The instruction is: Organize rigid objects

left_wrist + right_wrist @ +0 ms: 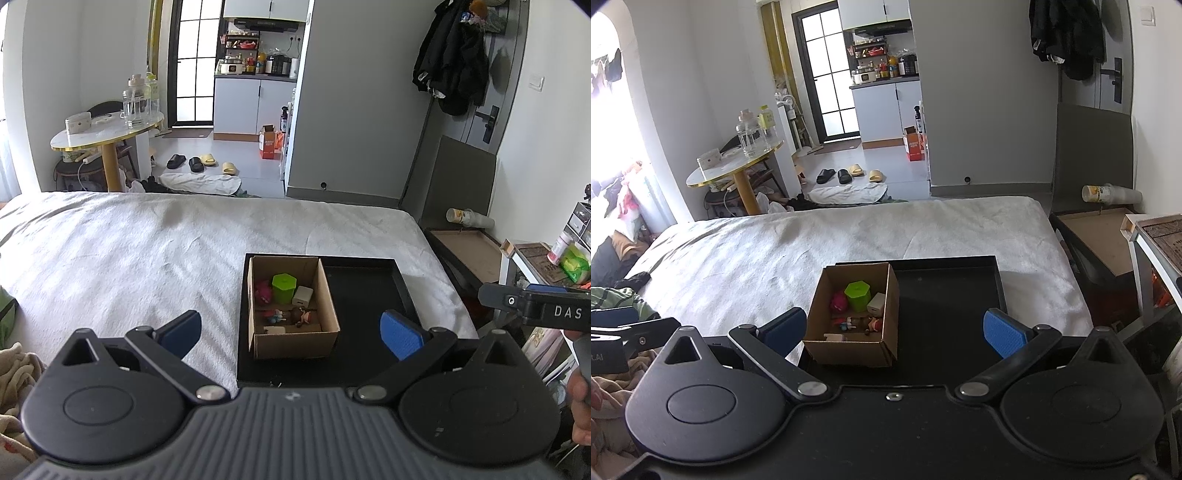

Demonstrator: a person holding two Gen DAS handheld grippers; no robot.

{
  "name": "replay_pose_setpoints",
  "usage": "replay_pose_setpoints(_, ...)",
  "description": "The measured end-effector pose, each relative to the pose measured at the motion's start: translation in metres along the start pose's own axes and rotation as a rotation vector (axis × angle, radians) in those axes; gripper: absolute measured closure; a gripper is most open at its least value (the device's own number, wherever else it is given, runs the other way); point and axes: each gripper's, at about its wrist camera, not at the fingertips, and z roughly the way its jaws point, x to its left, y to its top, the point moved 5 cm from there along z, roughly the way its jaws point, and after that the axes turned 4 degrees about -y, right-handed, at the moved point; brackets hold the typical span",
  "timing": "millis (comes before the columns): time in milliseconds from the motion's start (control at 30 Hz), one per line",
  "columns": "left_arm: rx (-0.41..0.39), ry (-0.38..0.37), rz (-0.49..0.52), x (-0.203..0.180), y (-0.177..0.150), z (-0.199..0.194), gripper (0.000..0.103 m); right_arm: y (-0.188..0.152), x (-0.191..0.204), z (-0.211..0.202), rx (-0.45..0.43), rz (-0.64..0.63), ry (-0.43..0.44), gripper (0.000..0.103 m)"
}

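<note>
While both grippers hang spread and empty, the toys already sit in the box.
Left gripper [290,332] and right gripper [894,330] face the cardboard box [295,341] on the black tray [369,295] — a careless reach could tip this light box on the soft bed [129,251].

The left gripper [291,334] is held level with its blue-padded fingers [400,334] spread wide. The right gripper [895,332] is likewise held wide apart, nothing clasped.
</note>
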Motion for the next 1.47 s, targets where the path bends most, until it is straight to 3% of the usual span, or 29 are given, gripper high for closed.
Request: replay_pose_setpoints(1467, 0.026, -0.003, -0.005, -0.0009, -0.0035, 0.0045, 0.001, -0.0044, -0.0006, 0.0028, 0.013, 0.006, -0.016, 0.0)
